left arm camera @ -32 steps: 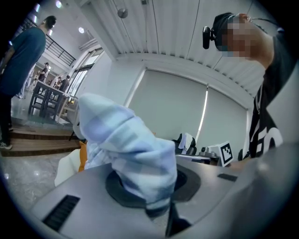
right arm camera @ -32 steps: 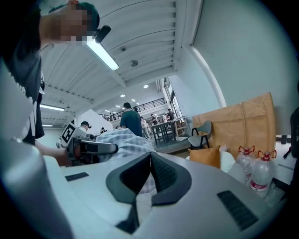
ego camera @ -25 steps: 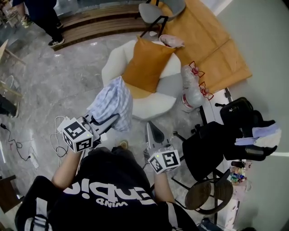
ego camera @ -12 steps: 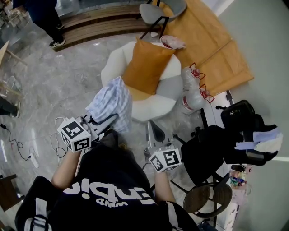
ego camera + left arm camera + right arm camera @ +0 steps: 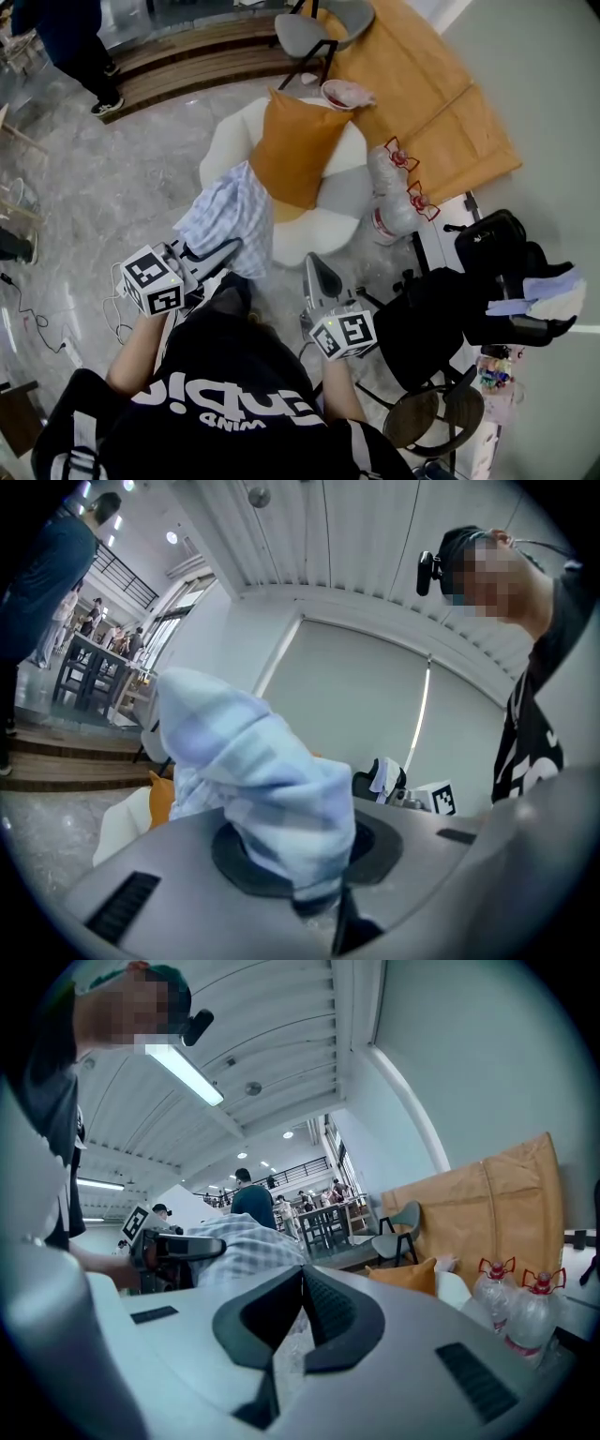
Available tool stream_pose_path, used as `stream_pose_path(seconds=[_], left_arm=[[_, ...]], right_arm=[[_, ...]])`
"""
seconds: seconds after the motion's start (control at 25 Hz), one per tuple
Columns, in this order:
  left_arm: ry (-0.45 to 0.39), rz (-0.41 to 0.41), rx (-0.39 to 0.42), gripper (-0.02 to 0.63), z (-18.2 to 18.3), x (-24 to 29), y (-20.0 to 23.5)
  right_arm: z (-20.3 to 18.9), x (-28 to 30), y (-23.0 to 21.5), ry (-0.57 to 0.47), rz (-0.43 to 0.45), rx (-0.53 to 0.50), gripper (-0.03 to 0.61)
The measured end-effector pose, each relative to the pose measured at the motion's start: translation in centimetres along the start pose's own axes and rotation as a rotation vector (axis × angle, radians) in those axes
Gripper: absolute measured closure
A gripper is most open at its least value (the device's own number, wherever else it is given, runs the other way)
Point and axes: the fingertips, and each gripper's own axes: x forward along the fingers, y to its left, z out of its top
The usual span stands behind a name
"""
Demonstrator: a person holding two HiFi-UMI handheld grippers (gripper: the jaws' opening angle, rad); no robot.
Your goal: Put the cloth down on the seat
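— Where's the cloth point(image 5: 231, 212)?
— Gripped in the left tool point(image 5: 228, 247), held in the air by the near edge of the seat point(image 5: 323, 231).
— The right tool point(image 5: 319, 273)?
— Clenched on nothing, near that seat.

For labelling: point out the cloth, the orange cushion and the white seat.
cloth point(image 5: 230, 211), head view, middle of the checked fabric.
orange cushion point(image 5: 295, 150), head view, centre of its face.
white seat point(image 5: 314, 234), head view, bare front edge.

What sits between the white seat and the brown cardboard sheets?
Two water bottles with red handles stand on the floor there, between seat and cardboard. The head view shows it.
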Motion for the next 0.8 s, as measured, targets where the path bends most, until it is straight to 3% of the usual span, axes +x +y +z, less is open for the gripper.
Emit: stream_pose_path(seconds=[0.44,0.8], left_arm=[[0.036,-0.036,-0.03,0.54,2.0,4.1,7.6],[0.094,-0.129,-0.025,0.54,4.2,7.8,14.9]], right_arm=[[1.2,7.6,-2.9,0.018,-0.031,0.02,0.557],[2.1,16.3,-5.7,0.06,-0.066,0.028,0.557]])
